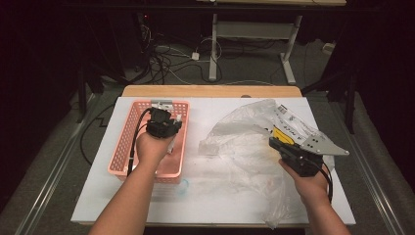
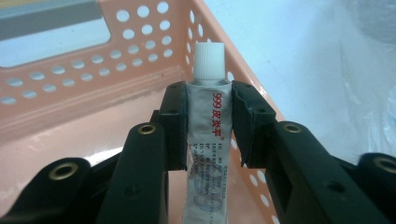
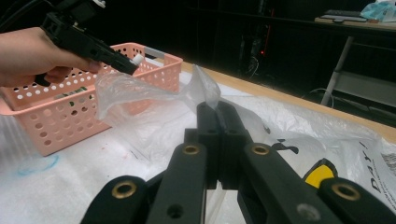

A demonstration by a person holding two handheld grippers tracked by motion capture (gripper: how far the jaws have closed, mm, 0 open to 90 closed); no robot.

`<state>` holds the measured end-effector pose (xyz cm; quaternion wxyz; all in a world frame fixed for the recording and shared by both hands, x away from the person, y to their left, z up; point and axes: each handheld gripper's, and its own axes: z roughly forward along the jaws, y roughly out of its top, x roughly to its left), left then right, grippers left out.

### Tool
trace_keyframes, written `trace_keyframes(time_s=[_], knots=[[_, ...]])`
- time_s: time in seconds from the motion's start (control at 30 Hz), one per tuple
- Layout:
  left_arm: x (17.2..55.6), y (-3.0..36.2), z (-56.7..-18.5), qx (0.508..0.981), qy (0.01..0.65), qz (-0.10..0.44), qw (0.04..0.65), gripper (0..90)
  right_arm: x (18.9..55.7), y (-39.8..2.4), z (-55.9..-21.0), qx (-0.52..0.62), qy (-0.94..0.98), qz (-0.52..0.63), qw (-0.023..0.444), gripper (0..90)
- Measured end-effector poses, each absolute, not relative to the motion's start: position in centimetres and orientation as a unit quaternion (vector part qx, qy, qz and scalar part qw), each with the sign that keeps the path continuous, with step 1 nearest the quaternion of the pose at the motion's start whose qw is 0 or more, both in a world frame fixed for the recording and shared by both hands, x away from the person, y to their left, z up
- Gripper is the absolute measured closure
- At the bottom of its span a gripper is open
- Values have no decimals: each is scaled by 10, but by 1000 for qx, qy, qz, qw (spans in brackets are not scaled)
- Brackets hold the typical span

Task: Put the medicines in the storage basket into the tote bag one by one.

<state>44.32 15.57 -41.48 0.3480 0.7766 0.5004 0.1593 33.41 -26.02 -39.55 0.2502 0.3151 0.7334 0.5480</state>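
The left tongs (image 2: 208, 122) clamp a grey ointment tube with a white ribbed cap (image 2: 208, 105) above the pink perforated plastic basket (image 1: 128, 147). The right tongs (image 3: 219, 122) pinch the clear crinkled plastic bag (image 1: 244, 142) spread across the white counter (image 1: 205, 196) beside the basket.

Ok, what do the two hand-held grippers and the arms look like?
Both are black. The left hand-held gripper trails a black cable; the right hand-held gripper carries a grey three-cornered plate. Brass-ringed holes dot the jaw arms. Both forearms are bare, no sleeves.
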Motion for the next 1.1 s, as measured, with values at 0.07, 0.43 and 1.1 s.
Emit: trace_keyframes(time_s=[0.07, 0.43, 1.1], knots=[[440, 157, -412, 773, 496, 168, 357, 665, 334, -260, -396, 317, 733, 548, 249, 900], [415, 164, -395, 761, 464, 197, 408, 665, 333, -257, -397, 314, 736, 546, 248, 900], [376, 177, -389, 758, 433, 189, 450, 665, 332, -252, -399, 309, 743, 540, 247, 900]])
